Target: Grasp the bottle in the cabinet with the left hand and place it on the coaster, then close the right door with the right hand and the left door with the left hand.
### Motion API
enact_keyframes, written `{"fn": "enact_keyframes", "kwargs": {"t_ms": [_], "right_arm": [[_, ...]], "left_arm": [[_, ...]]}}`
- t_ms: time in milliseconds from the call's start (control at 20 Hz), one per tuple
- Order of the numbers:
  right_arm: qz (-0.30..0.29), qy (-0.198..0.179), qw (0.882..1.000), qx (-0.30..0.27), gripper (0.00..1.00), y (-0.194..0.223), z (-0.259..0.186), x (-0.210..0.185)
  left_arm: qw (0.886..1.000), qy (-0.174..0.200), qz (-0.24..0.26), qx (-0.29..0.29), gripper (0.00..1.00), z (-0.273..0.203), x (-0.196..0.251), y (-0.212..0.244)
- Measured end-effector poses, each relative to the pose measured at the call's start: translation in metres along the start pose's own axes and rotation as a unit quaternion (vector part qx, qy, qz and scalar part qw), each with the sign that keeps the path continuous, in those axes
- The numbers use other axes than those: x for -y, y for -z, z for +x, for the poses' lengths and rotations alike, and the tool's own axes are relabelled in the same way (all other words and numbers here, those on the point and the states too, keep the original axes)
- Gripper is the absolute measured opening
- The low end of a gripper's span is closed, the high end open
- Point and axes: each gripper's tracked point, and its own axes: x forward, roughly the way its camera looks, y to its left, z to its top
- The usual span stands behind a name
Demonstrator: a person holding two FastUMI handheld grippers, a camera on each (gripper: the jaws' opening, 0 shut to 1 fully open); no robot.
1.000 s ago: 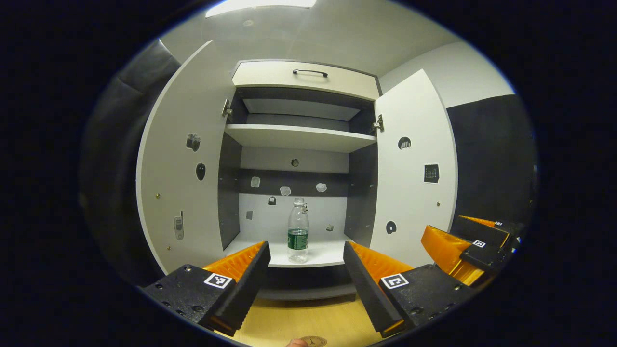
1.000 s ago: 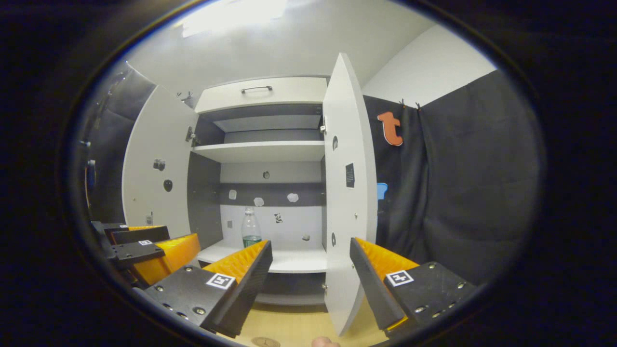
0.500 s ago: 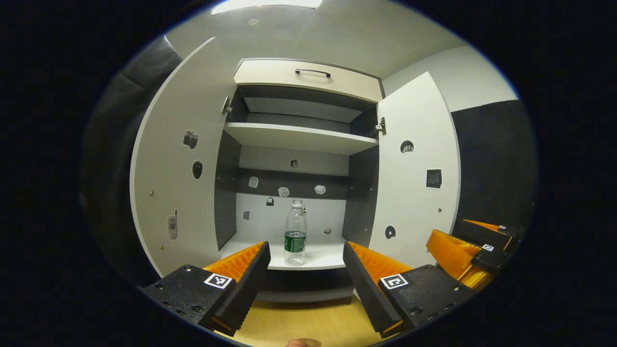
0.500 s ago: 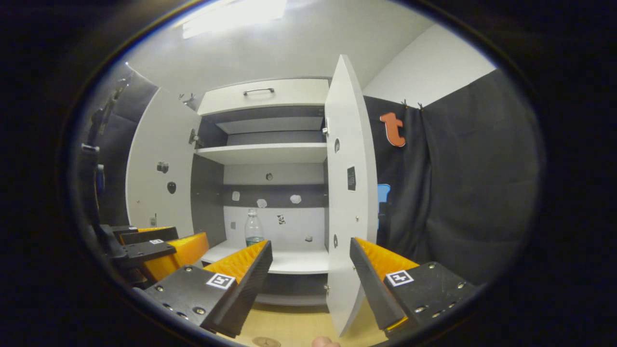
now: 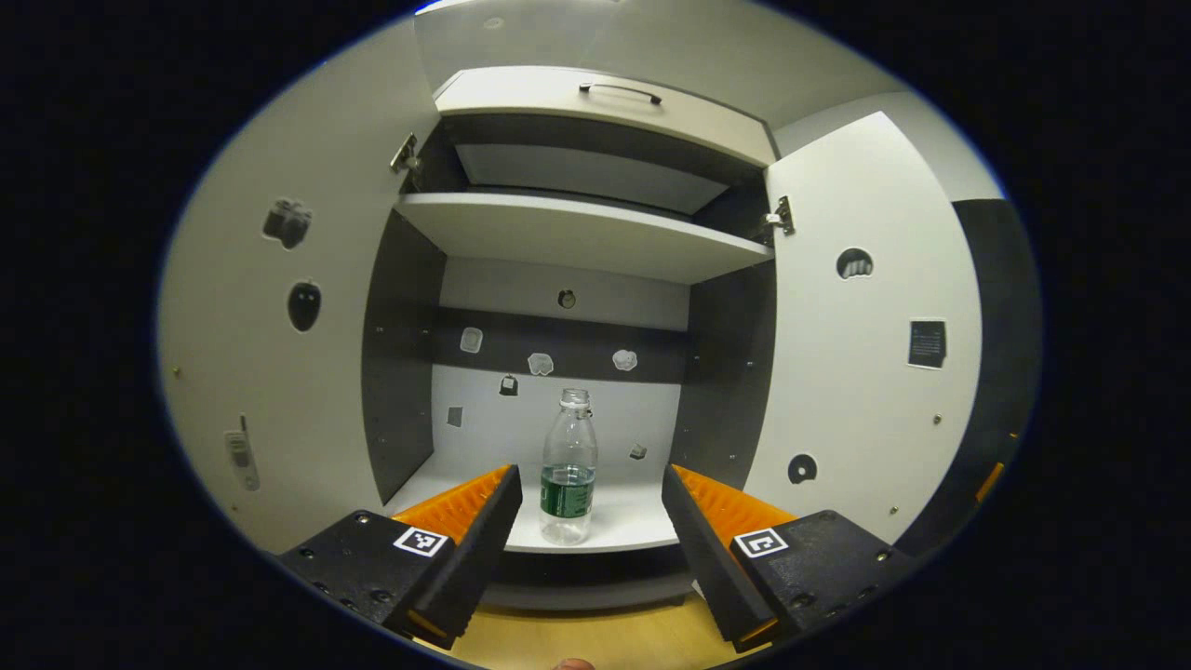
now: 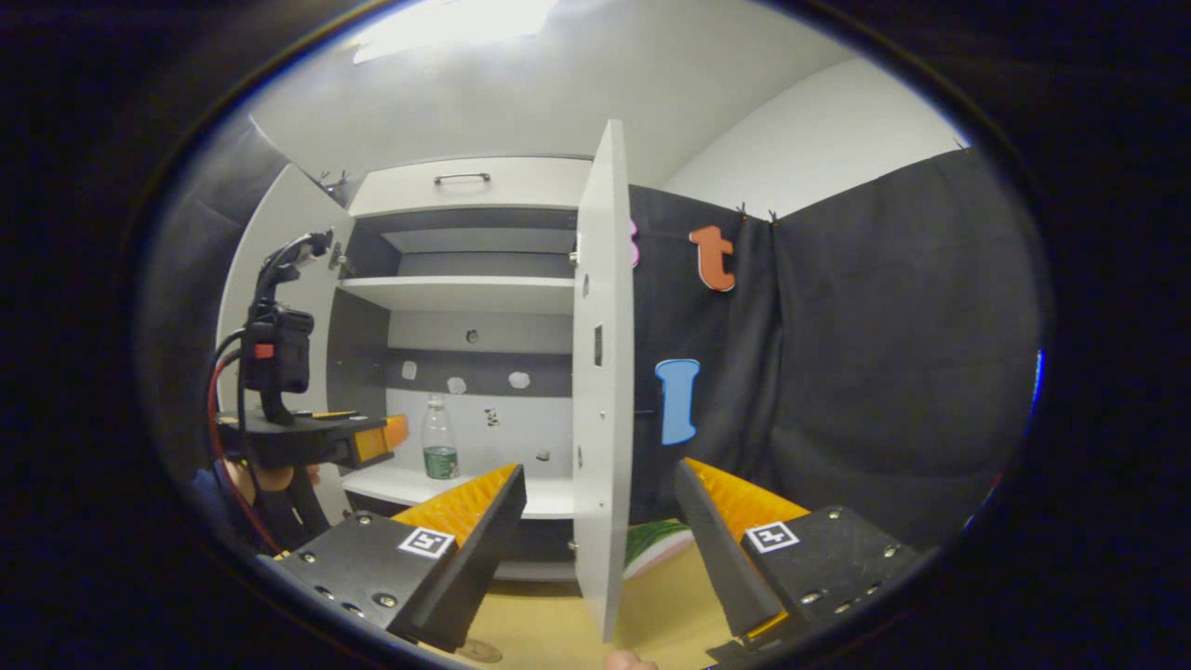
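In the left gripper view the cabinet now looms larger than it did a second ago and its doors spread toward the edges, so the left gripper has moved in on the bottle. The grasp looks close but not begun: its fingers are spread wide, empty, and the bottle stands upright between them, farther in, near the front edge of the lower shelf. The gripper is held level, aimed straight at the bottle.

In the right gripper view the right door has gone from angled to almost edge-on, so this hand has swung rightward. The right gripper is spread open and empty, straddling the door's edge without touching it. The left gripper, with the hand holding it, reaches toward the bottle
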Motion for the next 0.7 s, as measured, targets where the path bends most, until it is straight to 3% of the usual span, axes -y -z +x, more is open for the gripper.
{"fn": "enact_keyframes", "kwargs": {"t_ms": [300,400,700], "right_arm": [[-0.016,0.057,0.998,-0.010,0.95,0.009,-0.002,0.044],[-0.022,0.072,0.997,-0.014,0.98,0.012,-0.004,0.054],[-0.036,0.098,0.994,-0.026,0.98,0.020,-0.007,0.071]], "left_arm": [[1.000,-0.008,0.003,-0.023,0.96,0.073,-0.008,0.014],[1.000,-0.015,0.006,-0.026,0.96,0.093,-0.013,0.017],[0.998,-0.033,0.002,-0.057,0.96,0.143,-0.027,0.037]]}}
